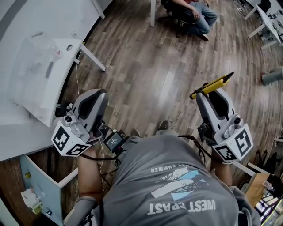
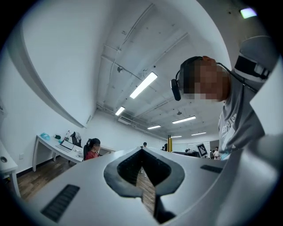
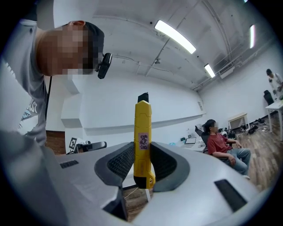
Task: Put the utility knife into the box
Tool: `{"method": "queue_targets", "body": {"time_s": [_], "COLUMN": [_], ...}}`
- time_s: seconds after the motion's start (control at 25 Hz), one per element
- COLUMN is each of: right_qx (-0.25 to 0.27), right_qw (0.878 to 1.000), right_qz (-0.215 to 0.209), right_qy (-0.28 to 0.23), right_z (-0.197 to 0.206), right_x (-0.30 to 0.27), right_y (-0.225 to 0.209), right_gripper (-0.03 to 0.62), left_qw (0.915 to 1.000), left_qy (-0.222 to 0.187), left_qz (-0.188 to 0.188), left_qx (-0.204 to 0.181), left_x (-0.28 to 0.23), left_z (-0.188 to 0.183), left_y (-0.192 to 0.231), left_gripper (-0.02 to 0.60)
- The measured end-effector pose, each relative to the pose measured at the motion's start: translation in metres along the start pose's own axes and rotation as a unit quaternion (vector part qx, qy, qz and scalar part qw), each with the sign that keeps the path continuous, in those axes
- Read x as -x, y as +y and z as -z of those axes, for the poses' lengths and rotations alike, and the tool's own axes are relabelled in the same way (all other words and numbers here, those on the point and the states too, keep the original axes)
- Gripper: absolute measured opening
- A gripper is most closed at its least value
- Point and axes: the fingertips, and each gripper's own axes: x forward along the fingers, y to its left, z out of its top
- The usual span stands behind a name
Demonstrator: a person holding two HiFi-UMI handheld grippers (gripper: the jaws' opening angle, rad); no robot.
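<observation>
My right gripper (image 1: 199,95) is shut on a yellow utility knife (image 1: 212,84), which sticks out past the jaws over the wooden floor. In the right gripper view the knife (image 3: 142,141) stands upright between the dark pads of the right gripper (image 3: 142,163), black tip up. My left gripper (image 1: 98,93) is shut with nothing in it; in the left gripper view the left gripper (image 2: 143,174) has its jaws together. A clear plastic box (image 1: 37,73) with small items inside sits on the white table (image 1: 17,132) at the left, ahead of the left gripper.
The table's legs (image 1: 90,57) reach onto the floor near the left gripper. A seated person (image 1: 194,13) is on a chair at the top. More white desks (image 1: 269,22) stand at the far right. A cable hangs by my left hand.
</observation>
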Motion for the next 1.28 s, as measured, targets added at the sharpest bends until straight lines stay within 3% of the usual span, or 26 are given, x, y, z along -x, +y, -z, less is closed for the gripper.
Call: {"method": "queue_targets", "body": {"time_s": [0.24,0.44,0.68,0.92,1.28], "right_qx": [-0.016,-0.028,-0.011,0.035,0.048], "right_qw": [1.0,0.999,1.0,0.999,0.998], "right_qz": [-0.023,-0.021,-0.011,0.005,0.009], "right_qy": [-0.01,-0.008,0.009,0.022,0.038], "right_z": [-0.004,0.0,0.004,-0.018,-0.019], "right_x": [0.009,-0.003,-0.042,-0.086,-0.143], "right_y": [-0.047,-0.068,-0.077,-0.078,-0.083], "right_gripper": [0.118,0.118,0.118,0.118,0.118], "left_qw": [0.9995,0.9988,0.9993,0.9985,0.9974], "left_qy": [0.016,0.025,0.005,-0.051,-0.062], "left_qz": [-0.025,-0.04,-0.037,-0.013,-0.012], "left_qx": [-0.012,-0.013,0.002,0.013,0.035], "left_x": [-0.041,-0.049,-0.052,-0.059,-0.061], "left_z": [0.006,0.006,0.009,-0.01,-0.007], "left_y": [-0.012,0.002,0.052,0.109,0.17], "left_gripper": [0.011,0.011,0.011,0.011,0.01]}}
